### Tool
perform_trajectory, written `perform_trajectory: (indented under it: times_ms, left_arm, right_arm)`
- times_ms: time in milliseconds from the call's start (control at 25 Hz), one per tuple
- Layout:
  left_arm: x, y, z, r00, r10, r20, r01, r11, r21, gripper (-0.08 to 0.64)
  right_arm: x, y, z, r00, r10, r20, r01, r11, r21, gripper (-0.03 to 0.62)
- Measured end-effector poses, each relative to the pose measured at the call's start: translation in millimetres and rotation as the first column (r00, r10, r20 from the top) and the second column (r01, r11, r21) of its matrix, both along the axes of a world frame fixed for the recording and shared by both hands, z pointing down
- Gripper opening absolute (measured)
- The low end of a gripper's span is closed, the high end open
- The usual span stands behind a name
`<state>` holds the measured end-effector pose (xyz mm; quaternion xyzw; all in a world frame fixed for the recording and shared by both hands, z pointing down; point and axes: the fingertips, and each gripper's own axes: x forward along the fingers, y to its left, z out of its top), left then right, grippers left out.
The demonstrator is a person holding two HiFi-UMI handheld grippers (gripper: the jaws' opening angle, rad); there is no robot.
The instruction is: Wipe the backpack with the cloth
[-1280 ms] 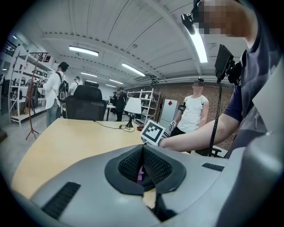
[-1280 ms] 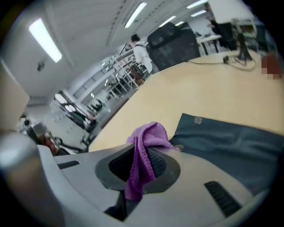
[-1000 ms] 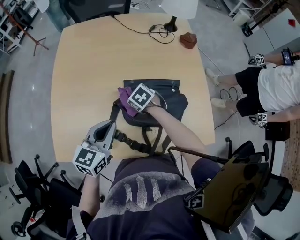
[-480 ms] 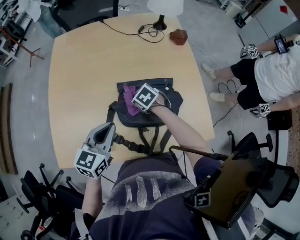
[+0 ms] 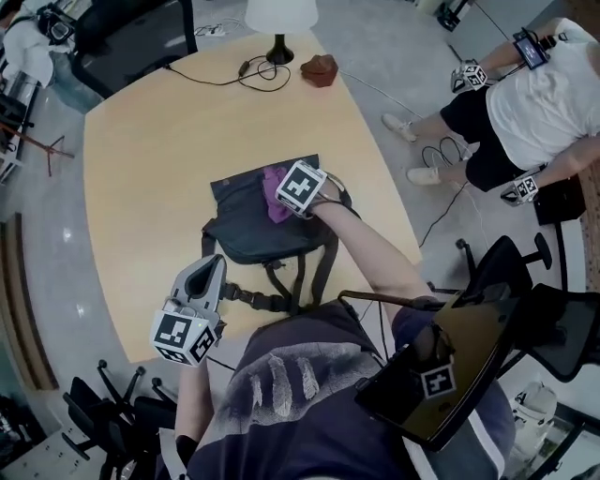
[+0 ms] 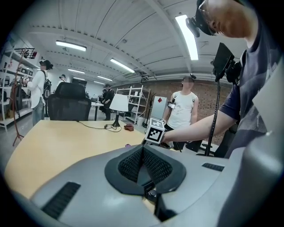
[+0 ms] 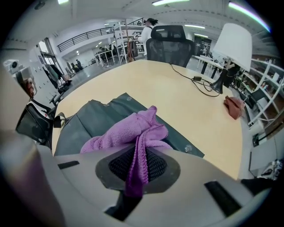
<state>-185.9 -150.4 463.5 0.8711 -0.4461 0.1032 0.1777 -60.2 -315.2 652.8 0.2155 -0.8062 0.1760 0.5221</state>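
A dark grey backpack (image 5: 251,225) lies flat on the wooden table (image 5: 150,178), its straps trailing toward me. My right gripper (image 5: 287,192) is shut on a purple cloth (image 5: 276,194), which rests on the backpack's far right part. In the right gripper view the cloth (image 7: 133,133) is pinched between the jaws and bunches over the backpack (image 7: 84,124). My left gripper (image 5: 204,278) hangs at the table's near edge, left of the straps, shut with nothing in it. In the left gripper view the left gripper (image 6: 143,156) shows its pads pressed together.
A white lamp (image 5: 279,19) with a black cable (image 5: 239,70) and a small brown object (image 5: 320,68) stand at the table's far edge. A seated person (image 5: 525,103) is at the right. Black office chairs (image 5: 112,412) stand beside me.
My right gripper has dragged the purple cloth across the backpack, from its left part to its right part. The left gripper has stayed by the near edge.
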Motion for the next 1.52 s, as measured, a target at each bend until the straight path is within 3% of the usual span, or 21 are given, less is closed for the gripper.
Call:
perform_trajectory:
  times_ms: [280,600,960,1080,1280,1400,1520]
  left_arm:
    - [0.6,-1.9,-1.9,0.999,-0.015,0.034,0.015,1.000,-0.004,0.008]
    - [23.2,-10.7,-5.2,0.999,0.010,0.054,-0.010,1.000,-0.001,0.008]
    - [51.3,-20.9,-14.5,0.998,0.043,0.055,-0.044,0.999,0.017,0.008]
    - [46.5,-21.3,-10.5,0.998,0.029,0.048,-0.029,0.999,0.013,0.009]
    - [31.2,-19.1,-0.6,0.999,-0.009,0.035,0.009,1.000,-0.003,0.009]
    - [22.9,-18.0,3.5,0.999,-0.036,0.025,0.036,0.999,-0.007,0.008]
    - [2.6,-13.6,5.4,0.997,-0.073,0.029,0.074,0.997,-0.012,0.009]
  right_arm:
    - [24.3,-21.8,-5.9,1.000,0.026,-0.013,-0.025,0.999,0.040,0.029]
    - [78.8,-32.8,-0.5,0.994,0.103,-0.044,-0.103,0.995,0.015,0.029]
    - [155.4,-58.6,-25.2,0.975,0.191,-0.117,-0.177,0.977,0.122,0.029]
    - [172.5,-73.0,-44.1,0.969,0.234,-0.082,-0.220,0.963,0.152,0.029]
    - [162.7,-90.9,-50.7,0.964,0.256,-0.070,-0.237,0.948,0.212,0.029]
    - [137.2,-85.9,-32.6,0.971,0.230,-0.072,-0.214,0.961,0.174,0.029]
    - [116.4,-72.1,-2.0,0.964,0.225,-0.138,-0.210,0.970,0.119,0.029]
